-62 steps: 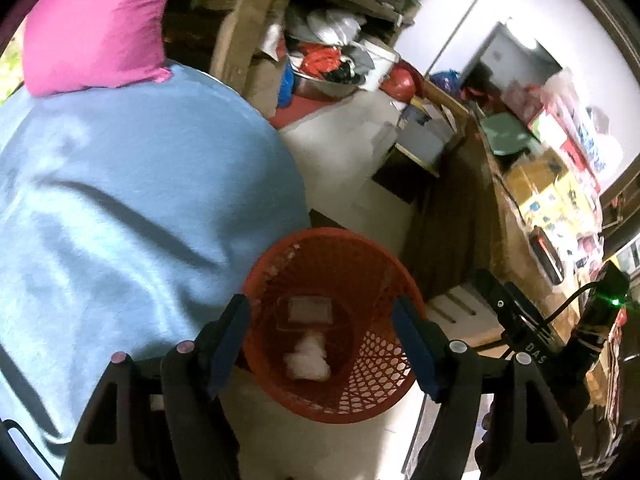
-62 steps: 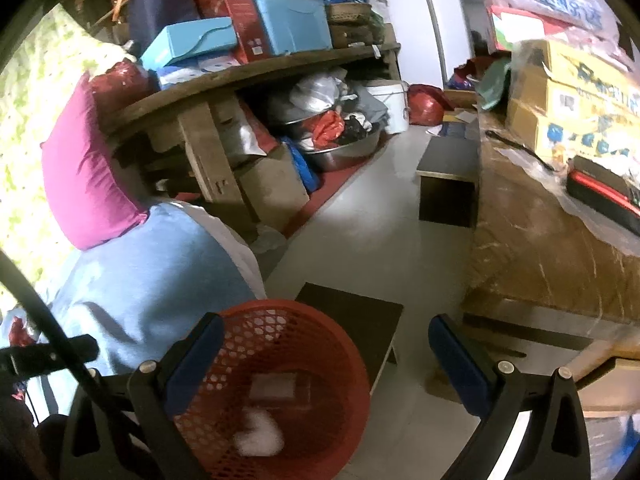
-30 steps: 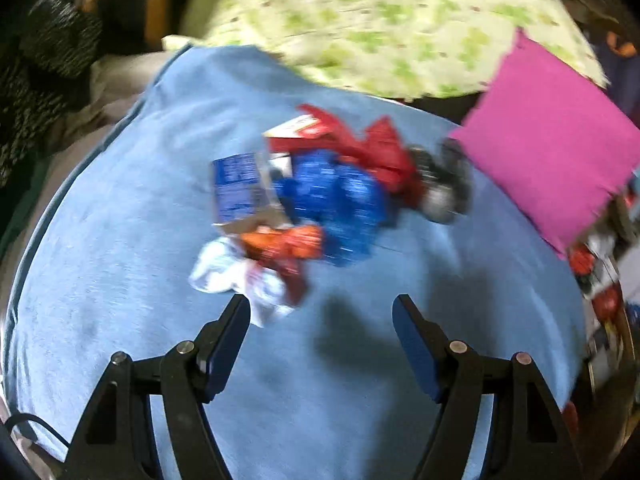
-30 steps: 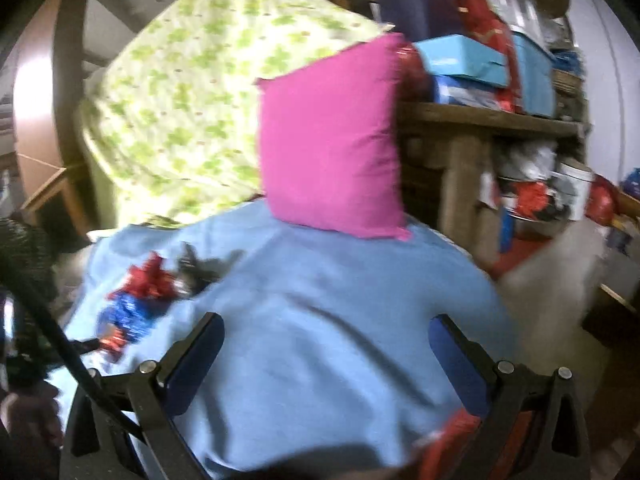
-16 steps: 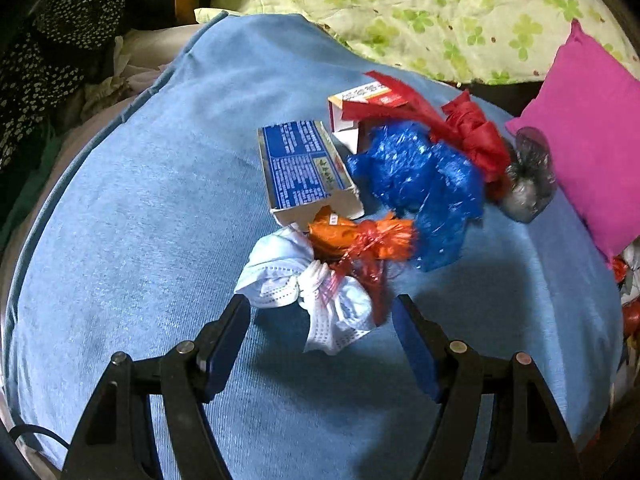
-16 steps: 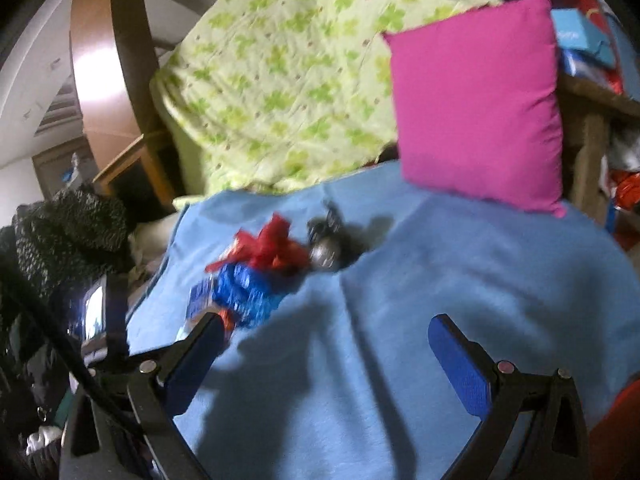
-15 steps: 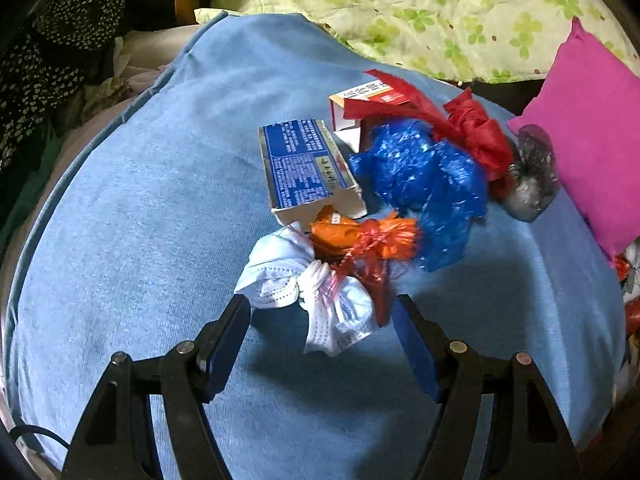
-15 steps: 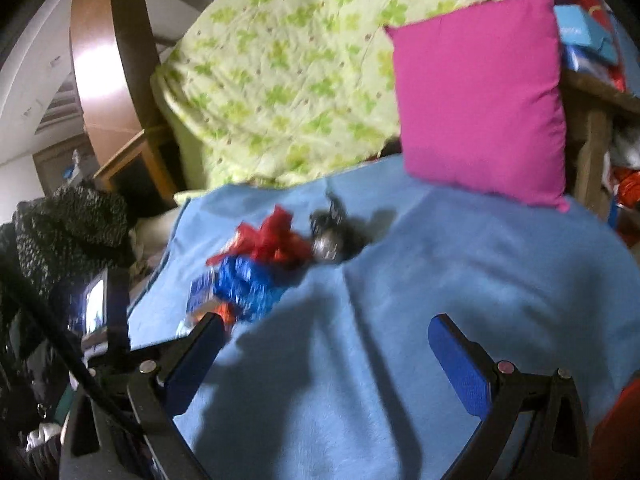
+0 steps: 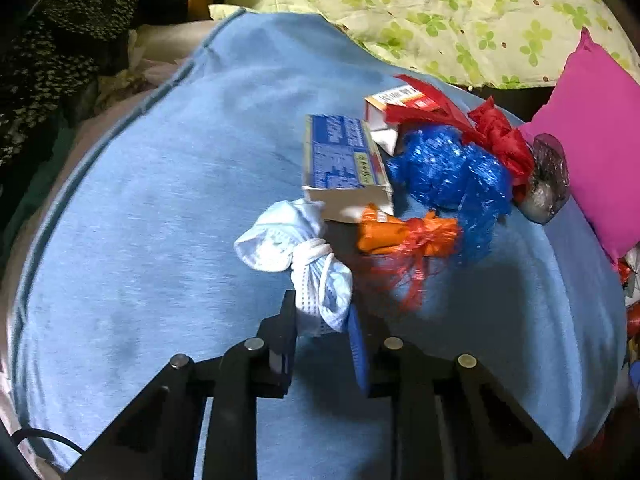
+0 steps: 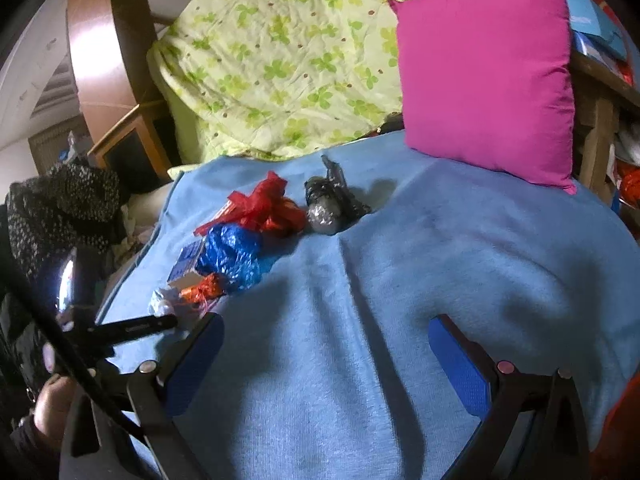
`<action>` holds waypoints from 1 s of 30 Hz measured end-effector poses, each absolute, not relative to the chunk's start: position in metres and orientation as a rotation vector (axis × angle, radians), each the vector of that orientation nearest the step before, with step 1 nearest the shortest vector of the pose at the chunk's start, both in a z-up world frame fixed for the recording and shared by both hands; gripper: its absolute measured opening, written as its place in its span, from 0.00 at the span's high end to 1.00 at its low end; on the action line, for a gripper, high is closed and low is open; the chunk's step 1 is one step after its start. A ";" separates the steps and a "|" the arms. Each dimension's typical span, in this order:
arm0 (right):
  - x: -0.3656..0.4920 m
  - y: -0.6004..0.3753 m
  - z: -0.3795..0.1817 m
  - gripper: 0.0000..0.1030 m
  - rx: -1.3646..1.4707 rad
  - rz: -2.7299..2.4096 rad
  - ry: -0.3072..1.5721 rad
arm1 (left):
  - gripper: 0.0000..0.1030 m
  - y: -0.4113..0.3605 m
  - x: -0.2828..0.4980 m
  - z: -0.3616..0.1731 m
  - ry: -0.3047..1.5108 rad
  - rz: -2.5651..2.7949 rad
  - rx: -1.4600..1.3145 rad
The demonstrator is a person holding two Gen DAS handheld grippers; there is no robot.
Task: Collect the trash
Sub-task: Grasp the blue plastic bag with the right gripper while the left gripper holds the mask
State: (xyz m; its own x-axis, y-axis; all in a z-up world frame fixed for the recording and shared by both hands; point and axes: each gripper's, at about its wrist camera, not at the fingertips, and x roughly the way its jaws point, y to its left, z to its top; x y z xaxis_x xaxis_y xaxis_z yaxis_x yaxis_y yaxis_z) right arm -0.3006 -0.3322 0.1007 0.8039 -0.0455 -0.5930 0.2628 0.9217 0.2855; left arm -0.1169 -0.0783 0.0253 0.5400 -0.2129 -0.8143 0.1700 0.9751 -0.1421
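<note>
A pile of trash lies on a blue blanket (image 9: 160, 200). My left gripper (image 9: 322, 320) is shut on the near end of a crumpled white face mask (image 9: 288, 244). Behind it lie an orange wrapper (image 9: 404, 232), a blue box (image 9: 340, 160), a blue plastic bag (image 9: 448, 172), a red bag (image 9: 496, 136) over a red-and-white box (image 9: 396, 104), and a grey foil wad (image 9: 546, 184). My right gripper (image 10: 324, 344) is open and empty above bare blanket, right of the pile (image 10: 240, 248). The mask also shows in the right wrist view (image 10: 164, 300).
A pink cushion (image 10: 484, 76) leans at the back right of the bed. A green clover quilt (image 10: 280, 64) is heaped behind the trash. Dark speckled cloth (image 9: 48, 52) lies off the bed's left edge. Shelves with clutter (image 10: 600, 80) stand at far right.
Both grippers swung from the red basket on the floor to the bed. The left gripper moved up to the pile and shut on the white mask. The right stayed open.
</note>
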 end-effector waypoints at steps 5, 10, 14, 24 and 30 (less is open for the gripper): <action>-0.289 -0.316 0.095 0.00 0.319 -0.145 0.666 | 0.78 -0.053 -0.118 0.026 0.957 -0.177 -0.085; -0.260 -0.280 0.098 0.00 0.229 -0.047 0.703 | 0.79 -0.034 -0.117 0.026 0.934 -0.130 -0.150; -0.222 -0.247 0.101 0.00 0.192 0.058 0.709 | 0.79 -0.015 -0.118 0.035 0.881 -0.074 -0.202; -0.127 -0.189 0.069 0.00 0.187 0.102 0.804 | 0.79 0.008 -0.105 0.034 0.890 -0.049 -0.307; -0.099 -0.184 0.052 0.00 0.144 0.064 0.840 | 0.79 0.005 -0.107 0.035 0.891 -0.083 -0.310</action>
